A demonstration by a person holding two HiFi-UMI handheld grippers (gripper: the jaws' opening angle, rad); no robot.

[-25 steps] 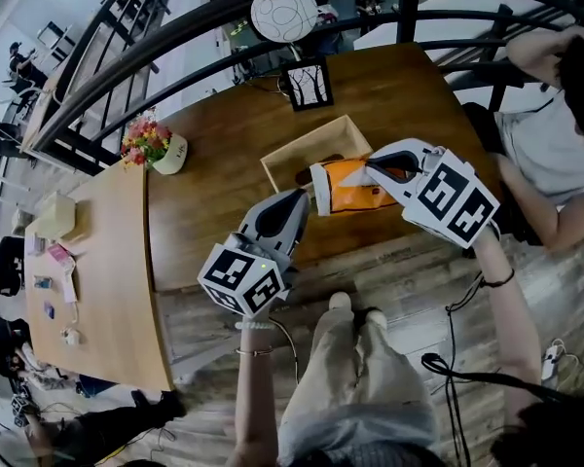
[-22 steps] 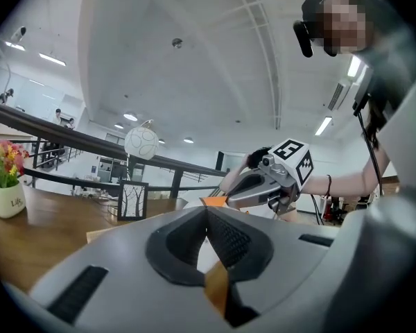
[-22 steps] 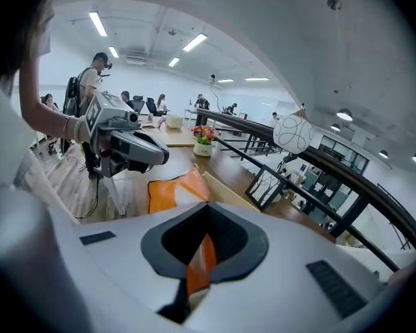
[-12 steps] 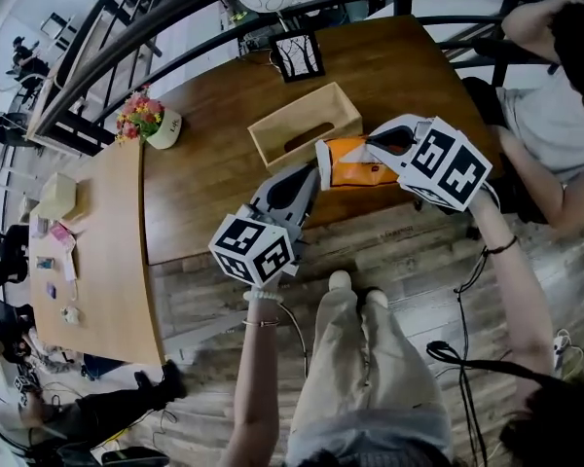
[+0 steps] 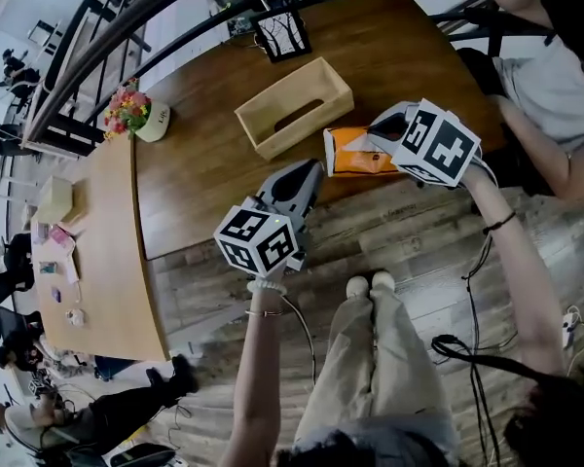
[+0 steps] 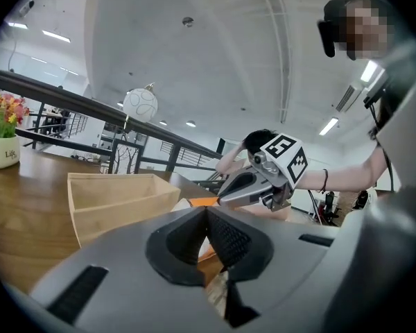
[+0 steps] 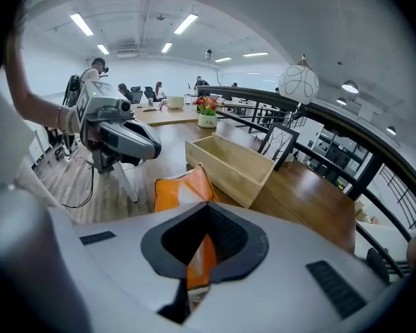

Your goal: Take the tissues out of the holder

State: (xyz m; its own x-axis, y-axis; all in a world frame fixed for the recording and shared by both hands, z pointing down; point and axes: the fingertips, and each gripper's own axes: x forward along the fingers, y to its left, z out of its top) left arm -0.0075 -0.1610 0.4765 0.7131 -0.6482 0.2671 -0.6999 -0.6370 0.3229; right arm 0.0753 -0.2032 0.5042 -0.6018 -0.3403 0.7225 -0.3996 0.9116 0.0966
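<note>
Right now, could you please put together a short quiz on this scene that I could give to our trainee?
1. True or false: the orange tissue pack lies inside the wooden holder.
2. What is the right gripper shut on? A: the holder's wall. B: the tissue pack. C: nothing.
3. Fill in: the white pot near the table's edge holds ___.

Key
1. False. The pack is outside the holder, beside it and above the table.
2. B. The pack's orange wrapper sits between the jaws.
3. Flowers.
</note>
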